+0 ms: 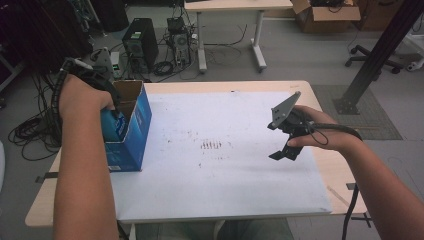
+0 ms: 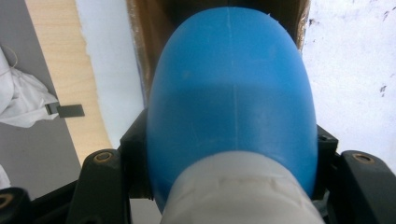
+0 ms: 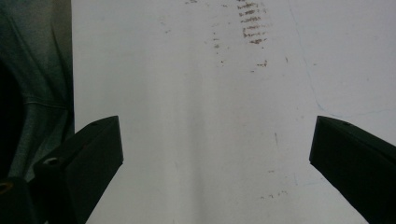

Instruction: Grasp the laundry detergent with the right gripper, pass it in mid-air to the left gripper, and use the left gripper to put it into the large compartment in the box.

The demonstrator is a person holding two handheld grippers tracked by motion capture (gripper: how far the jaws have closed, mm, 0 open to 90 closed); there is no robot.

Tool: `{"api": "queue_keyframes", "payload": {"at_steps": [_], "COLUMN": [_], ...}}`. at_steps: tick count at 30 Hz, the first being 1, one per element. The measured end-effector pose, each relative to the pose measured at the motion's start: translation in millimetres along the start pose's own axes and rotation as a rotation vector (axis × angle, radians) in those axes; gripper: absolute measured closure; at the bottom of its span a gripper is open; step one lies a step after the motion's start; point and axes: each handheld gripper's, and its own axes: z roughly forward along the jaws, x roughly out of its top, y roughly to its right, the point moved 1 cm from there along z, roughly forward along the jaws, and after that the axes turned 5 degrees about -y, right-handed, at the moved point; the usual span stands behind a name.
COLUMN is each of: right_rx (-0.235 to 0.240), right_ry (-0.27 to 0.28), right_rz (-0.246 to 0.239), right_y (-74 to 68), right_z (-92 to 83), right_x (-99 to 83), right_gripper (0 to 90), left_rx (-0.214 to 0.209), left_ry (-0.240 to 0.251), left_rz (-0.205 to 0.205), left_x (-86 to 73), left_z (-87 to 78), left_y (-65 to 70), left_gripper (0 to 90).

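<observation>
A person is reaching both forearms over a pale wooden table [image 1: 320,165] covered by a smudged white sheet [image 1: 215,170].

The left forearm is stretching forward along the table's left edge, with the hand bent down at the wrist so that the left gripper [image 1: 107,107] is pointing into the open top of a blue cardboard box [image 1: 131,131]. The box is standing upright at the sheet's left edge, its brown flaps open.

In the left gripper view, a smooth blue plastic bottle [image 2: 231,98] with a rounded body and a white neck is sitting between the black jaws, which are pressing on both its sides. The bottle's rounded end is hanging over the brown inside of the box.

The right forearm is coming in from the table's near right corner. The right gripper [image 1: 282,155] is hovering above the sheet's right half, tilted downward. Its jaws are standing wide apart, gripping nothing, with bare sheet between them.
</observation>
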Motion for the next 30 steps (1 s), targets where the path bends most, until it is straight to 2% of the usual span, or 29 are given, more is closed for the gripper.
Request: {"api": "queue_keyframes", "payload": {"at_steps": [15, 22, 30], "right_rx": [0.003, 0.007, 0.009], "right_ry": [0.000, 0.002, -0.003], "right_rz": [0.007, 0.006, 0.002], "right_y": [-1.4, -1.3, -2.0], "right_z": [1.6, 2.9, 3.6], "right_x": [-1.2, -0.4, -0.8], "right_gripper": [2.7, 2.8, 2.8], "left_rx": [0.018, 0.022, 0.027], "left_ry": [-0.008, -0.021, -0.025], "left_rz": [0.008, 0.008, 0.008], "left_x": [5.9, 10.7, 13.3], "left_z": [23.1, 39.9, 49.8], "left_y": [1.2, 3.2, 3.2], "left_gripper": [38.5, 38.5, 38.5]}}
